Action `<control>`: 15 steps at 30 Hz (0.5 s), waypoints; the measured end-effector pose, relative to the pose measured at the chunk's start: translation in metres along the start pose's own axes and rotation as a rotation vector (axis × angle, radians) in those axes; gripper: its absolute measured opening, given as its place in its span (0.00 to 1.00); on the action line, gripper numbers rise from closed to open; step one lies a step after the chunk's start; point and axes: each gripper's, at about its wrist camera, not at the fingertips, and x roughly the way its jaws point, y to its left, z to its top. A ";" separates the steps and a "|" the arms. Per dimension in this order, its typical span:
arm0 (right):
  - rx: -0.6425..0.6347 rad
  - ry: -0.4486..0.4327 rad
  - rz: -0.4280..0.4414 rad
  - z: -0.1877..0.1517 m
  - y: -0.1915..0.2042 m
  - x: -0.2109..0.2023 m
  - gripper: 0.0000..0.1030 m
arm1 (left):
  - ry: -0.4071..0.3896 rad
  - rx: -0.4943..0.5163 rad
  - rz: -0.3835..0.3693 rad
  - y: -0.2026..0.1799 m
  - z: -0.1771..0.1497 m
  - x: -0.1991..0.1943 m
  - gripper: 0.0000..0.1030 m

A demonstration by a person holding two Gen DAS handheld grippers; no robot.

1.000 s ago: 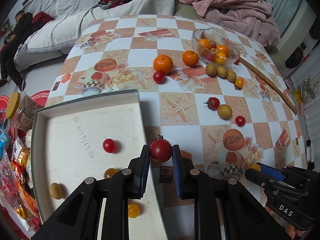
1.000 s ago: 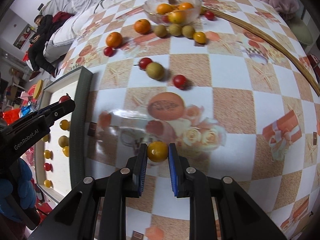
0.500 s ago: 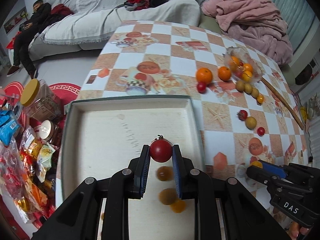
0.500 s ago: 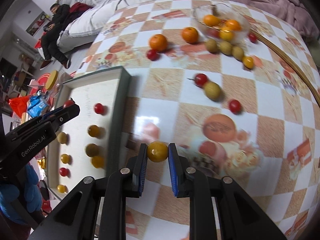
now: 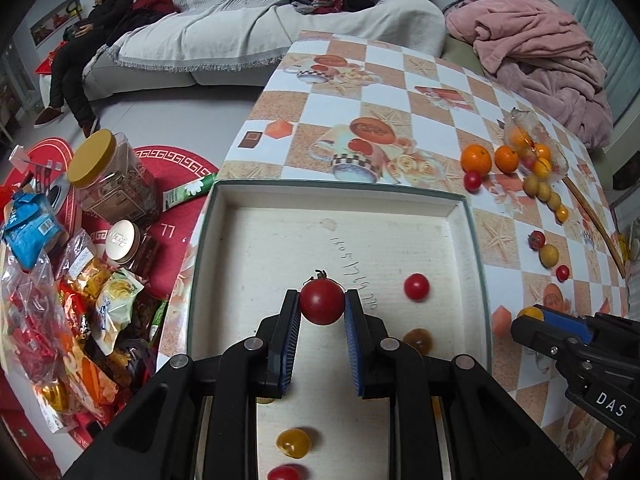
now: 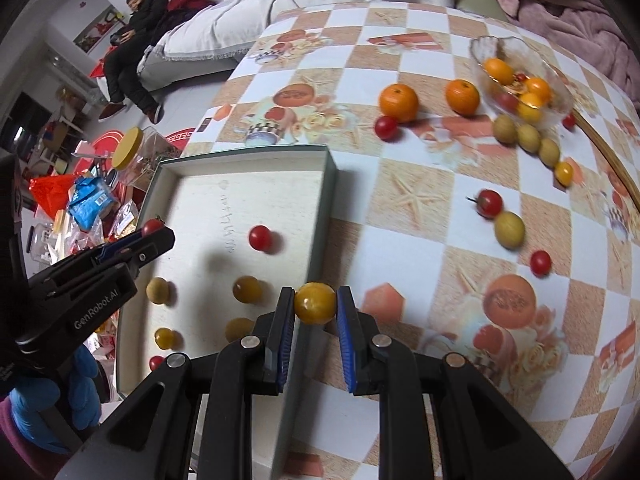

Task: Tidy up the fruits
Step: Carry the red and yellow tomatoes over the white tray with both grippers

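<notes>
Left gripper [image 5: 322,304]: pinching red cherry tomato [image 5: 322,303] between its blue pads, hanging over the middle of the tray; also showing at the left edge of the right wrist view [image 6: 154,236].
Right gripper [image 6: 316,304]: clamping yellow cherry tomato [image 6: 315,303], sitting right at the tray's right wall, over the worktop edge of it.
Tray [image 5: 468,216]: shallow box with white floor and dark green rim, lying on the left part of the worktop.
Tray contents: loose red tomato [image 6: 260,237] resting toward the right side; brownish-yellow fruit [image 6: 247,289] nearer the gripper; several more small yellow and red ones lying along the near end, partly hidden by the gripper arms.
Worktop [image 6: 420,184]: checked orange-and-white cloth with starfish and cup prints.
Loose fruit on worktop: two oranges [image 6: 399,100] sitting beside a red tomato [image 6: 386,127]; row of greenish-yellow fruits [image 6: 528,138] running out from the bowl; stemmed red tomato [image 6: 489,203] touching a yellow-green fruit [image 6: 509,229]; small red tomato [image 6: 540,262] lying apart, nearer.
Glass bowl [image 6: 484,50]: holding orange, yellow and red fruit at the far right.
Background: sofa with a seated person [image 5: 92,36], pink blanket [image 5: 540,52], snack bags and jars [image 5: 108,184] lying on the floor left of the worktop.
</notes>
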 end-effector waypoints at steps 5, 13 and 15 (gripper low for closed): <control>-0.012 0.004 0.007 0.012 0.010 0.007 0.22 | 0.004 -0.002 0.006 0.008 0.003 0.005 0.23; -0.008 0.002 0.025 0.038 0.022 0.024 0.22 | 0.014 -0.005 0.014 0.015 0.015 0.022 0.23; -0.009 0.006 0.026 0.044 0.025 0.029 0.22 | 0.020 -0.003 0.016 0.016 0.017 0.027 0.23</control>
